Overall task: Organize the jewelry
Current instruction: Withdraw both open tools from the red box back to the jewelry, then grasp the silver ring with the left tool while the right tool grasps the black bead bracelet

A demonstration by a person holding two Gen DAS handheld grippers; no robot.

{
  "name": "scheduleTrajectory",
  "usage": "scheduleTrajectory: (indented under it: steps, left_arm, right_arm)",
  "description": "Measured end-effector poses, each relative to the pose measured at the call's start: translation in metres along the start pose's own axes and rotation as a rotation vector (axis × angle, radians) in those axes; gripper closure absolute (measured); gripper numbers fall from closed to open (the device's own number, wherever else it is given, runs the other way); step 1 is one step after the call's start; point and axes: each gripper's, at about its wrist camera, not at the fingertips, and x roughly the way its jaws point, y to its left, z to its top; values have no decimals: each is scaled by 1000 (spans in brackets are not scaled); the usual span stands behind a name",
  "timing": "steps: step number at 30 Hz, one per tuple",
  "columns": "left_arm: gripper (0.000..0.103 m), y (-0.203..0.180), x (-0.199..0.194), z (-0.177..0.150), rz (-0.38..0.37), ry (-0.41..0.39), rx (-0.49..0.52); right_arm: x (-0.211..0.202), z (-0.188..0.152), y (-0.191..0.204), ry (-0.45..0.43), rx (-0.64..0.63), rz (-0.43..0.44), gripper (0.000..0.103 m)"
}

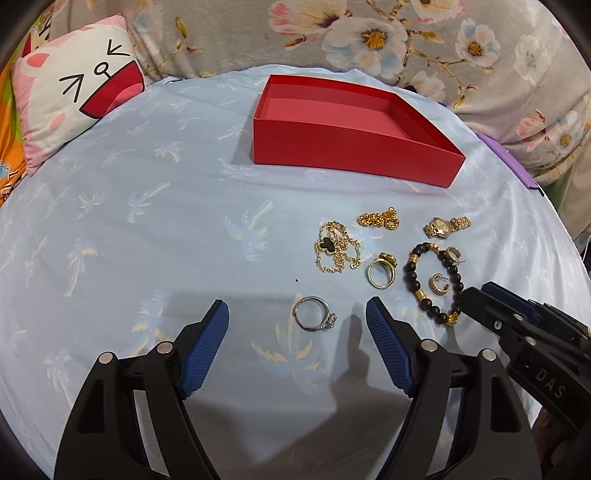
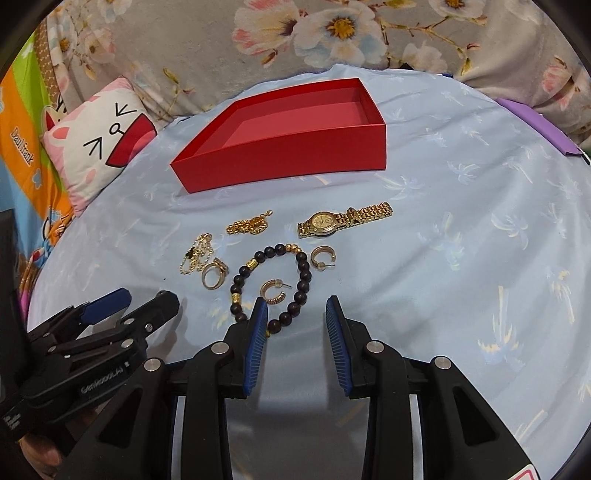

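On the pale blue palm-print cloth we have all the jewelry lying loose in front of the red box, which stands open with nothing in it, and no piece touches it. Our left gripper hangs low with its jaws spread wide, and the silver ring lies on the cloth between its 2 blue pads, touching neither. Beyond the ring we see the gold chain with a black clover pendant, a bunched gold chain behind it, and a chunky gold ring to the right.

Our right gripper is also spread, empty, with its left pad edge over the near arc of the dark bead bracelet; whether it touches the beads we cannot tell. 1 gold hoop earring lies inside the bracelet loop, a 2nd hoop earring just outside it on the far right. The gold watch lies flat beyond them, between bracelet and box. At the left edge a cartoon-face pillow leans by the floral bedding
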Motion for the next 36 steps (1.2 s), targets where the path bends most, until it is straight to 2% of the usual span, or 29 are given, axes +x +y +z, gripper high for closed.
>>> scheduleTrajectory:
  steps: [7, 12, 18, 23, 31, 33, 36]
  left_arm:
    - [29, -2, 2, 0, 27, -14, 15]
    - [29, -1, 2, 0, 28, -15, 15]
    - [29, -1, 2, 0, 29, -14, 16]
    - [33, -2, 2, 0, 30, -14, 22]
    - [50, -9, 3, 1, 35, -15, 62]
    - [59, -11, 3, 1, 34, -17, 68]
    - [68, -12, 3, 1, 33, -18, 72]
  right_arm:
    - [10, 3, 2, 12, -9, -18, 73]
    - [13, 4, 5, 8, -45, -45, 91]
    - [8, 1, 1, 12, -47, -45, 96]
    - [-1, -2, -10, 6, -3, -27, 97]
    - [-14, 0, -12, -15, 14, -4, 97]
    - [-15, 0, -14, -11, 28, 11, 97]
    - [-16, 0, -16, -12, 37, 13, 97]
